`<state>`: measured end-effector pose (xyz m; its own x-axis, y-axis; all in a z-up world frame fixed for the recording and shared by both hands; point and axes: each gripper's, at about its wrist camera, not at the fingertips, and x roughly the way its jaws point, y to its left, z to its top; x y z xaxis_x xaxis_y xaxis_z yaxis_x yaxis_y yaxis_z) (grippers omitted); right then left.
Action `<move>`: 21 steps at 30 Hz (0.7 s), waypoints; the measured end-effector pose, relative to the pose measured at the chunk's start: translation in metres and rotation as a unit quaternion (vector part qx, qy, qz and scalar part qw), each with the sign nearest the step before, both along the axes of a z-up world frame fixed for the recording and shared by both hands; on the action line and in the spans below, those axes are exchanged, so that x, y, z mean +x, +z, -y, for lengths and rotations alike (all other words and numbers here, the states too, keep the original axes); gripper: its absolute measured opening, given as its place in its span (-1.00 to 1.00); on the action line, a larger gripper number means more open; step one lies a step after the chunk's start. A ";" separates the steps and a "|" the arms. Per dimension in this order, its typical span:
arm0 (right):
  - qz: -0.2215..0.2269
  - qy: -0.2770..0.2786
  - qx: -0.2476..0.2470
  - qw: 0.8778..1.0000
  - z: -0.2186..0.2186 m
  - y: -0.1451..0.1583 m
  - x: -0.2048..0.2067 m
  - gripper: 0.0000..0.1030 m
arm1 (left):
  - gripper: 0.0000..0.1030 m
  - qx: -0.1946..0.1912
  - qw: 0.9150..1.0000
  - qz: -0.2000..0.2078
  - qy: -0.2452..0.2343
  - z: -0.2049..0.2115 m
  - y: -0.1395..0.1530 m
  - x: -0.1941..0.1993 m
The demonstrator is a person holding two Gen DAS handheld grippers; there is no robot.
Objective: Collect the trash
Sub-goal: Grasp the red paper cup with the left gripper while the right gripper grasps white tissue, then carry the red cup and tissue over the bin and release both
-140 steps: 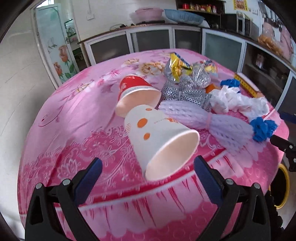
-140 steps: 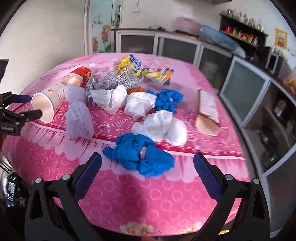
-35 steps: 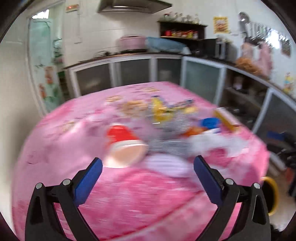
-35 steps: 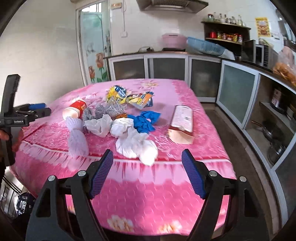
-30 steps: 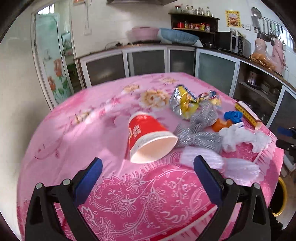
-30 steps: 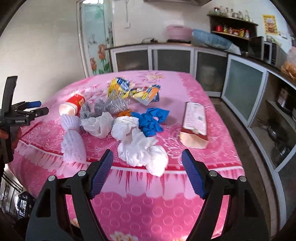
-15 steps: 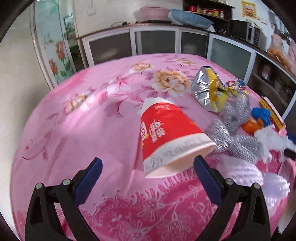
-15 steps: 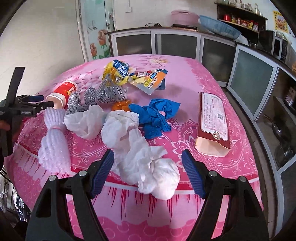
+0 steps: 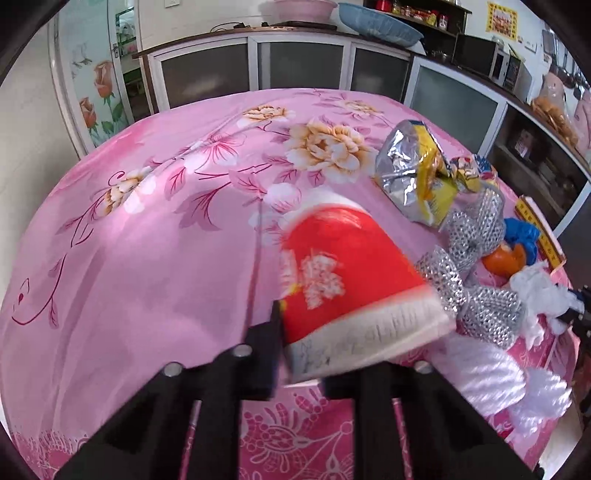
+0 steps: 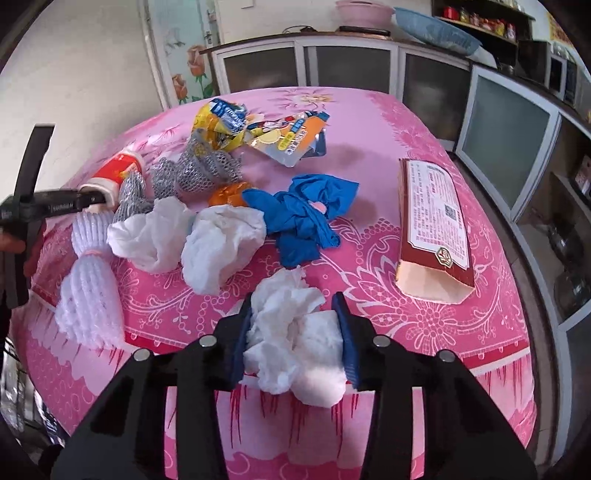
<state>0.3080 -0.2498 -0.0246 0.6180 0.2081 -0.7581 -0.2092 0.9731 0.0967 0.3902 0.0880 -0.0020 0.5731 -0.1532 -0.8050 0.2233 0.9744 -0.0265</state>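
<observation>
Both grippers have descended to the pink floral tablecloth since the earlier frame, jaws just closing. Left gripper pinches the rim of the red paper cup, lying on its side. Right gripper squeezes a crumpled white tissue at the table's near edge. Grey-fronted cabinets line the kitchen walls behind.

Table: a pink floral tablecloth covered it.
Cabinets: a low run with frosted glass doors stood behind, turning a corner.
Door: a glass door with painted roses stood left.
Walls: white.
Shelf: jars lined it.
Light: daylight.
</observation>
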 end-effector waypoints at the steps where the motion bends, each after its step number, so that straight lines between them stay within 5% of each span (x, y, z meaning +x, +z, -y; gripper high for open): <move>1: 0.001 -0.002 0.001 1.000 0.000 0.001 -0.001 -0.29 | -0.76 -0.001 1.000 0.000 0.001 -0.001 0.000 0.001; 15: 0.052 -0.015 0.051 0.997 0.024 0.050 -0.054 -0.33 | -0.80 -0.031 0.998 0.050 0.013 -0.022 0.053 -0.042; 21: 0.070 -0.064 0.064 0.993 0.068 0.068 -0.104 -0.33 | -0.80 -0.046 0.993 0.089 -0.057 0.024 0.086 -0.095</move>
<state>0.2036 -0.3181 0.0436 0.7433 0.2101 -0.6352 -0.1054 0.9743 0.1989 0.2951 0.0645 0.0841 0.6793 -0.2939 -0.6724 0.3409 0.9378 -0.0655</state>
